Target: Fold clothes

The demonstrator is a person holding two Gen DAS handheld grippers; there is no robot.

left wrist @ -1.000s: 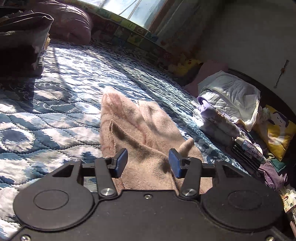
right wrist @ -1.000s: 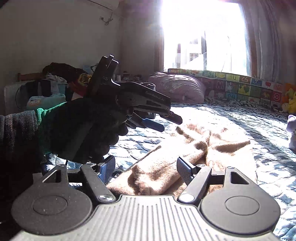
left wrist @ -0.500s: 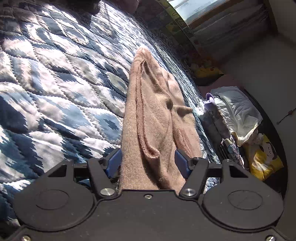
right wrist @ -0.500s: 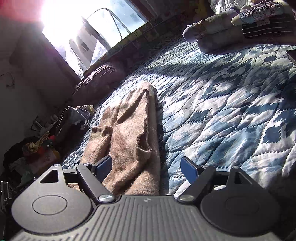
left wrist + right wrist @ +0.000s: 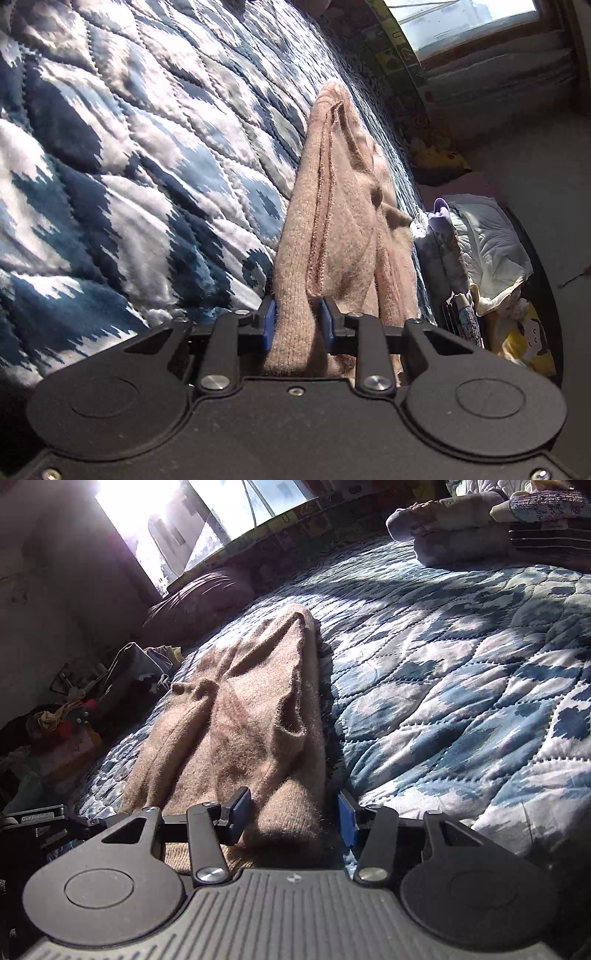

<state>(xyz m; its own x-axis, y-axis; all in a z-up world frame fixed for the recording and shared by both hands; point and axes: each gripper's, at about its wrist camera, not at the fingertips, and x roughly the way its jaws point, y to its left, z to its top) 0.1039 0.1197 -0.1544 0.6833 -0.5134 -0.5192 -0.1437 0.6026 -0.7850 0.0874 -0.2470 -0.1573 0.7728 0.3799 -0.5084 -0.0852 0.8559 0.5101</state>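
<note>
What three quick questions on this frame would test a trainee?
1. True or false: the left gripper is shut on the sweater.
2. The right gripper is: A open around the sweater's edge, B shut on it, C away from it.
3. The sweater lies on the blue ____.

Key: 1 true; 2 A; 3 quilt.
</note>
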